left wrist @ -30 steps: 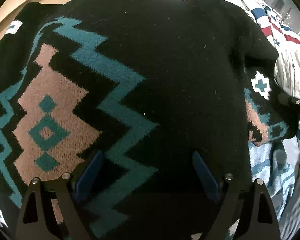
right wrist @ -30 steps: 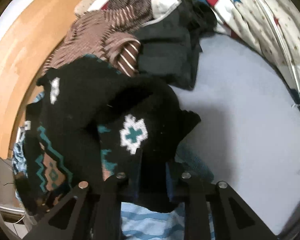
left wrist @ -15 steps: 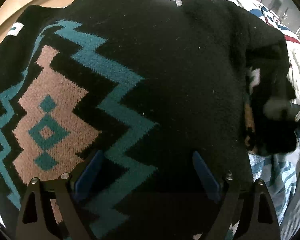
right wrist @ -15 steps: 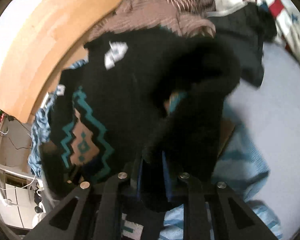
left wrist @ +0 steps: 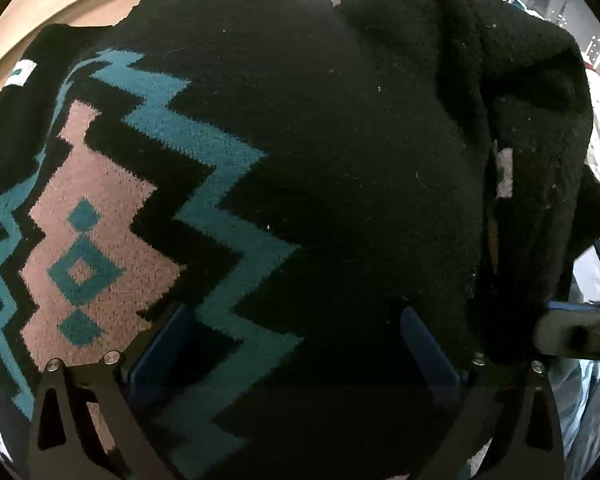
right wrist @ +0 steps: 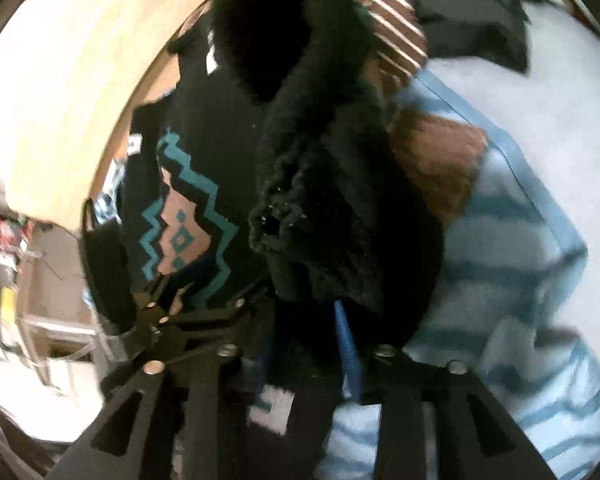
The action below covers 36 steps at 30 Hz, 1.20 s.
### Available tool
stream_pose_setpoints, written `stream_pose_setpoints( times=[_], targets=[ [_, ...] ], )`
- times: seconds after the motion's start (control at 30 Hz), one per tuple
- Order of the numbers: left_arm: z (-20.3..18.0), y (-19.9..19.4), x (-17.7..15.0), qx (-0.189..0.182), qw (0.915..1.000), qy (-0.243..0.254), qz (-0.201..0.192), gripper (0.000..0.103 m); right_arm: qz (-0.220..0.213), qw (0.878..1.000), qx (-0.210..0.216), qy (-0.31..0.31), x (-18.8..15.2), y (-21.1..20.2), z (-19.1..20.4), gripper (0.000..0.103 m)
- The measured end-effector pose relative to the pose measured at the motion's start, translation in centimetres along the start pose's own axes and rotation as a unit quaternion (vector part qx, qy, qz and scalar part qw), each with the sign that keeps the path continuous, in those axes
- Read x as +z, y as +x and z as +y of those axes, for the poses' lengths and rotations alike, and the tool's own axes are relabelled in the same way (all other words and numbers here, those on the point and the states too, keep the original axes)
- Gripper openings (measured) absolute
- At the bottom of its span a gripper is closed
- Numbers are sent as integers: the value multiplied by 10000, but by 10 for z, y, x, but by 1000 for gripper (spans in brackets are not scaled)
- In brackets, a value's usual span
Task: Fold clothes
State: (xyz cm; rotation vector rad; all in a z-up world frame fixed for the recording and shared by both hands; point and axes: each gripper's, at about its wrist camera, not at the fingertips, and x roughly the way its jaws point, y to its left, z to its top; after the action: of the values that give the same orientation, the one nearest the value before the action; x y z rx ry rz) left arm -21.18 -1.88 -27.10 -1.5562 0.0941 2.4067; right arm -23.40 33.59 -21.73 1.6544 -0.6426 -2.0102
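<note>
I have the left gripper (left wrist: 296, 344) hanging close over the black sweater (left wrist: 340, 140), jaws spread wide, having just been opening a little further; the 2 blue pads (left wrist: 428, 344) stand apart over the knit with nothing pinched between them. The sweater fills almost the whole left view, lying flat with its teal zigzag and brown panel (left wrist: 96, 236) toward the left side. On the right side a sleeve (left wrist: 540, 160) is folded in over the body, its black bulk lying on top of the front. The tip of the right gripper shows at the right edge of that view, just beside the sleeve's lower end. In the right view, my right gripper (right wrist: 308, 344) has jaws that have just been opening; the sleeve's cuff end (right wrist: 324, 208) sits bunched between and just ahead of the fingers, and I cannot tell whether the pads touch it. That view is blurred. The sweater lies on a blue-and-white striped cloth (right wrist: 520, 280), with a brown striped garment (right wrist: 392, 28) and a dark garment (right wrist: 472, 12) heaped beyond it. A tan wooden edge (right wrist: 84, 92) runs along the sweater's far left side. The left gripper also shows in the right view, low on the zigzag part.
</note>
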Motion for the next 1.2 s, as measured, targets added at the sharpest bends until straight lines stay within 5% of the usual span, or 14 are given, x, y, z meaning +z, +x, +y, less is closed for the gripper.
stream_pose_setpoints(
  times=[0.23, 0.37, 0.47, 0.63, 0.7, 0.8, 0.93, 0.97, 1.0, 1.2],
  targets=[
    [0, 1, 3, 37, 9999, 6, -133, 102, -732, 9927, 472, 832, 1, -54, -33, 60],
    [1, 1, 6, 49, 9998, 13, -171, 102, -1341, 9857, 203, 1005, 8, -82, -47, 60],
    [1, 2, 9, 49, 9998, 17, -188, 102, -1664, 9788, -383, 1130, 11, -97, -57, 60],
    [3, 2, 13, 52, 9997, 27, -232, 102, -1431, 9706, -1206, 1511, 9, -87, -80, 61],
    [5, 3, 15, 49, 9997, 37, -236, 102, -1145, 9736, -1099, 1642, 7, -72, -90, 71],
    [7, 3, 19, 37, 9997, 60, -228, 102, -989, 9750, -959, 1741, 7, -54, -101, 72],
    [7, 5, 23, 42, 9997, 70, -249, 102, -1316, 9723, -1254, 1466, 23, -57, -95, 71],
    [8, 5, 24, 47, 9996, 69, -263, 102, -1306, 9727, -1403, 1306, 29, -58, -92, 65],
    [8, 5, 25, 52, 9996, 69, -279, 102, -1232, 9733, -1587, 1108, 33, -56, -85, 48],
    [11, 6, 32, 45, 9994, 67, -340, 102, -1303, 9671, -2169, 275, 35, -66, -47, 15]
  ],
)
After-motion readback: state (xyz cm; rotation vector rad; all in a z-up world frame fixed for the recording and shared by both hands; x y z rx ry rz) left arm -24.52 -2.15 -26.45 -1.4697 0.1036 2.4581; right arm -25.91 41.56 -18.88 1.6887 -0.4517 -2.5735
